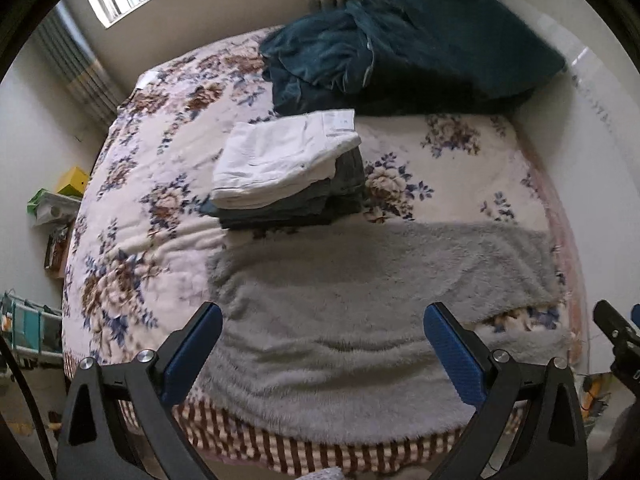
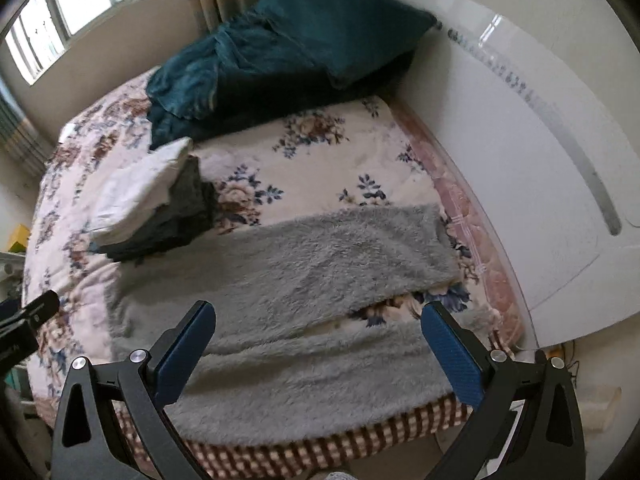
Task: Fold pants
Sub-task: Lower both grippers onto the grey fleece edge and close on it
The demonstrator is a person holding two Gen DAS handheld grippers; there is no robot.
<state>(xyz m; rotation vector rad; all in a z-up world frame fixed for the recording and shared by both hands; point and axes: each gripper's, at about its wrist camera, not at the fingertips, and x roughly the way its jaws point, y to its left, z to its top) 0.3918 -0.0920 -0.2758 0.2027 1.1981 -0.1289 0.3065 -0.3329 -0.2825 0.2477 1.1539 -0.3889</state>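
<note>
Grey fluffy pants (image 1: 360,312) lie spread flat across the near part of the bed, waist to the left and both legs running right; a gap between the legs shows in the right wrist view (image 2: 304,280). My left gripper (image 1: 322,344) is open and empty, held above the pants near the bed's front edge. My right gripper (image 2: 318,344) is open and empty, above the near leg. Each gripper shows at the edge of the other's view.
A stack of folded clothes with a white piece on top (image 1: 280,160) sits behind the pants. A teal blanket and pillow (image 1: 400,40) lie at the bed's head. A white headboard (image 2: 540,160) stands on the right. The floral bedcover (image 1: 132,208) extends left.
</note>
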